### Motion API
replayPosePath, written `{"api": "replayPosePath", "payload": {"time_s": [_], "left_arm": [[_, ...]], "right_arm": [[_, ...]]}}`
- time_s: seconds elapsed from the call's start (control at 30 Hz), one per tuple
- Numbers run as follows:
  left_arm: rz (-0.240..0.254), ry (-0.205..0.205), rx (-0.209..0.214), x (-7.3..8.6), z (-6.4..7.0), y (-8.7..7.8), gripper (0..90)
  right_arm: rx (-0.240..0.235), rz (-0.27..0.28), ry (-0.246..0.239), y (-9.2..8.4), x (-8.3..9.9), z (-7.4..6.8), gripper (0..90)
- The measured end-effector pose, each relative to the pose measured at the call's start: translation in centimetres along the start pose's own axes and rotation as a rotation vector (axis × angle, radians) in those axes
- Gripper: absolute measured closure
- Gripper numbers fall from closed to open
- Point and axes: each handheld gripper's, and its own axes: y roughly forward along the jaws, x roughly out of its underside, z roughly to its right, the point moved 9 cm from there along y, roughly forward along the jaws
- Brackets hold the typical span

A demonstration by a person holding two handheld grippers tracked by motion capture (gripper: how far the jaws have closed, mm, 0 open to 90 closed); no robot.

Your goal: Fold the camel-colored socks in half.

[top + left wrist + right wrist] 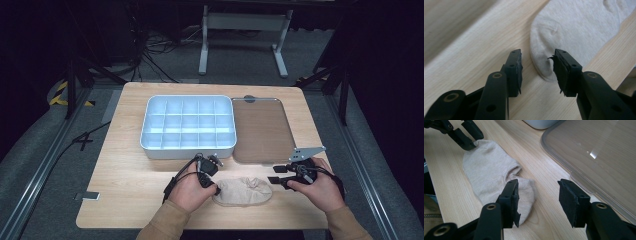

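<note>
**Two open grippers flank a sock lying flat on the table**

A beige sock [243,191] lies flat near the front edge of the wooden table [125,200], just in front of the clear lid [262,130] and the white compartment box [188,126], whose cells look empty

The likeliest trouble, as a judgement: the sock is thin and limp, pressed flat to the wood, so jaws closing on it may catch only the top layer, or slide off the knit and pinch nothing. If one end is lifted alone, the rest will sag and drag. The right gripper also sits near the lid's rim, and a wide sweep could knock it

The left gripper [537,63] is parted moderately, its jaws standing on either side of the sock's rounded end, with the fabric between them but not yet pinched; whether the pads touch the cloth cannot be told. The right gripper [537,195] is spread wider at the sock's other end: one jaw sits over the fabric, the other over bare wood beside it. Neither holds anything
</note>
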Motion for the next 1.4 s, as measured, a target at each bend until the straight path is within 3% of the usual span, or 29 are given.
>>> {"api": "replayPosePath", "payload": {"time_s": [0.3, 0.43, 0.57, 0.7, 0.9, 1.03, 1.1, 1.23, 1.4], "left_arm": [[-0.012, 0.043, -0.023, 0.0, 0.3, 0.4, 63.3], [-0.025, 0.098, -0.054, 0.1, 0.5, 0.5, 70.1], [-0.035, 0.121, -0.062, 0.1, 0.6, 0.5, 76.6], [-0.023, 0.123, -0.069, 0.0, 0.6, 0.5, 84.4], [-0.003, 0.121, -0.075, -0.2, 0.7, 0.0, 85.7], [0.022, 0.131, -0.078, -0.5, 1.0, -0.6, 85.7], [0.033, 0.126, -0.071, -0.5, 1.3, -1.1, 85.8], [0.043, 0.134, -0.075, -0.5, 1.4, -1.8, 85.9], [0.053, 0.139, -0.071, -0.5, 1.6, -2.5, 85.9]], "right_arm": [[-0.004, -0.007, -0.019, 0.1, 0.0, -0.2, 50.9], [-0.005, -0.005, -0.027, 0.2, 0.0, -0.3, 50.9], [-0.003, 0.000, -0.040, 0.3, -0.1, -0.3, 50.9], [-0.003, -0.007, -0.048, 0.5, -0.1, -0.5, 50.8], [-0.014, -0.009, -0.046, 0.8, -0.1, -1.0, 55.1], [-0.050, -0.002, -0.035, 1.3, -0.5, -2.3, 74.9], [-0.088, 0.001, -0.050, 2.1, -0.8, -3.7, 82.9], [-0.123, -0.005, -0.110, 3.9, -1.3, -6.4, 88.8], [-0.136, -0.018, -0.146, 5.9, -1.0, -8.1, 89.2]]}}
